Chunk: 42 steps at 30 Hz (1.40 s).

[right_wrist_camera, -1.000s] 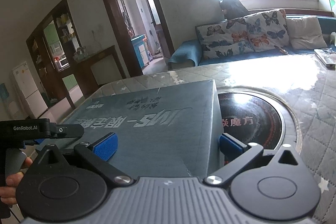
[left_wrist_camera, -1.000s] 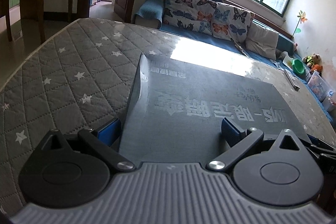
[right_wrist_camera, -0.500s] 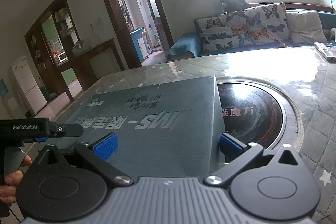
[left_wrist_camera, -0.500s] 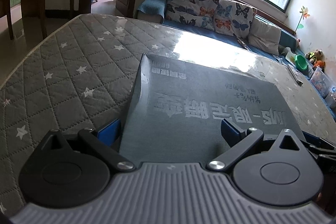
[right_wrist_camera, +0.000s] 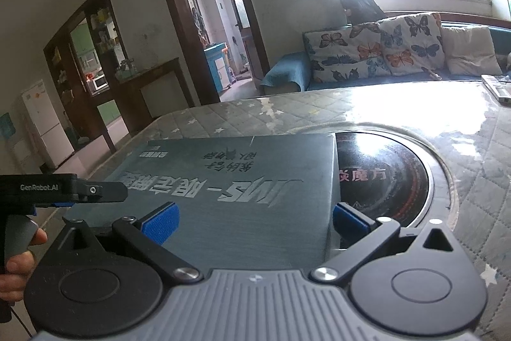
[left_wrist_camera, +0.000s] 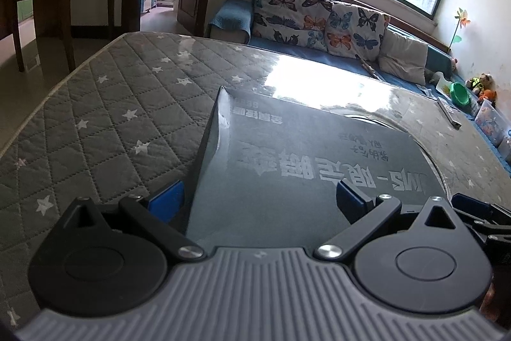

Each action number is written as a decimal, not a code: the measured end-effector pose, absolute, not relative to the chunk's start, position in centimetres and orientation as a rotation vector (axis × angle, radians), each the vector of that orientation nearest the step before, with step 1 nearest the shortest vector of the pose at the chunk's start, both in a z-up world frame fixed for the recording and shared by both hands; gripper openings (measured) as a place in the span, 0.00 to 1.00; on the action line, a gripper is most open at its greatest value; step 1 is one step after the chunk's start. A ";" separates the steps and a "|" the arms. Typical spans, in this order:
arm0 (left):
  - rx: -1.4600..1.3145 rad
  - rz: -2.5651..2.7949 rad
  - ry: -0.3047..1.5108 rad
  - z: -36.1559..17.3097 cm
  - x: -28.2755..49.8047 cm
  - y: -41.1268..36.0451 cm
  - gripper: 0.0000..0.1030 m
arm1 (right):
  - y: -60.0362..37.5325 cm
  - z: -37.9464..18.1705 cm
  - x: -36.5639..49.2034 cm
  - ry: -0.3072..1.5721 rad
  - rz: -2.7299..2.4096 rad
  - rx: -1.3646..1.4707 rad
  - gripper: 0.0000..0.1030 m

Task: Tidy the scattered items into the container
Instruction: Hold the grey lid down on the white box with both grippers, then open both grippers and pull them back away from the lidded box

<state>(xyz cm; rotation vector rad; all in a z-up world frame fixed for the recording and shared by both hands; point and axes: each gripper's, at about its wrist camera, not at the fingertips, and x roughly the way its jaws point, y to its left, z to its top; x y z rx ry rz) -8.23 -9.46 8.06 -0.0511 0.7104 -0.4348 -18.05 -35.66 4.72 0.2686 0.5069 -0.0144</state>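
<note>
Straddling the dark box (left_wrist_camera: 306, 168), both grippers had their jaws spread wide over its near corners: left gripper (left_wrist_camera: 260, 197) at the left one, right gripper (right_wrist_camera: 254, 218) at the right. It lay lid-down on the quilted counter (left_wrist_camera: 105, 117), partly over a black hob (right_wrist_camera: 383, 178). Best to close evenly and lift level, I'd say; scattered items weren't visible

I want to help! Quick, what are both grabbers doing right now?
Left gripper: open, one finger either side of the gray box's corner.
Right gripper: open, straddling the box's other corner.
</note>
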 end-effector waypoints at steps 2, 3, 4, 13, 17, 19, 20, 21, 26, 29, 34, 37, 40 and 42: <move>-0.048 -0.427 0.706 8.1 -8.5 -9.3 0.97 | -35.7 4.8 -18.2 0.505 -0.015 0.269 1.00; -0.049 -0.426 0.706 8.2 -8.6 -9.1 0.97 | -35.7 4.8 -18.3 0.503 -0.016 0.269 1.00; -0.052 -0.424 0.707 8.2 -8.7 -9.0 0.97 | -35.8 4.8 -18.4 0.503 -0.016 0.269 1.00; -0.045 -0.406 0.693 8.5 -10.5 -8.3 0.97 | -35.9 4.7 -19.4 0.512 -0.034 0.248 1.00; -0.038 -0.401 0.692 8.5 -11.3 -8.0 0.97 | -35.7 4.6 -20.0 0.525 -0.054 0.227 1.00; -0.035 -0.402 0.693 8.4 -11.7 -7.9 0.97 | -35.6 4.5 -20.3 0.530 -0.061 0.222 1.00; -0.031 -0.398 0.691 8.4 -11.9 -7.8 0.97 | -35.6 4.5 -20.4 0.534 -0.063 0.221 1.00; -0.026 -0.394 0.689 8.4 -12.2 -7.8 0.97 | -35.5 4.5 -20.6 0.537 -0.065 0.218 1.00; -0.015 -0.386 0.680 8.2 -13.4 -7.1 0.97 | -35.6 4.3 -21.3 0.552 -0.080 0.186 1.00; -0.008 -0.357 0.670 8.1 -13.9 -6.0 0.97 | -36.1 4.3 -22.0 0.555 -0.097 0.183 1.00; -0.018 -0.265 0.670 7.2 -13.7 -3.1 0.97 | -38.4 3.7 -23.2 0.570 -0.163 0.185 1.00; -0.033 -0.183 0.692 6.3 -13.0 -1.1 0.97 | -40.5 3.4 -24.0 0.576 -0.221 0.203 1.00; -0.050 -0.099 0.707 5.4 -12.1 0.7 0.97 | -42.7 3.2 -24.8 0.578 -0.279 0.220 1.00; -0.048 -0.048 0.707 4.8 -11.3 1.6 0.97 | -43.9 3.1 -25.3 0.570 -0.283 0.245 1.00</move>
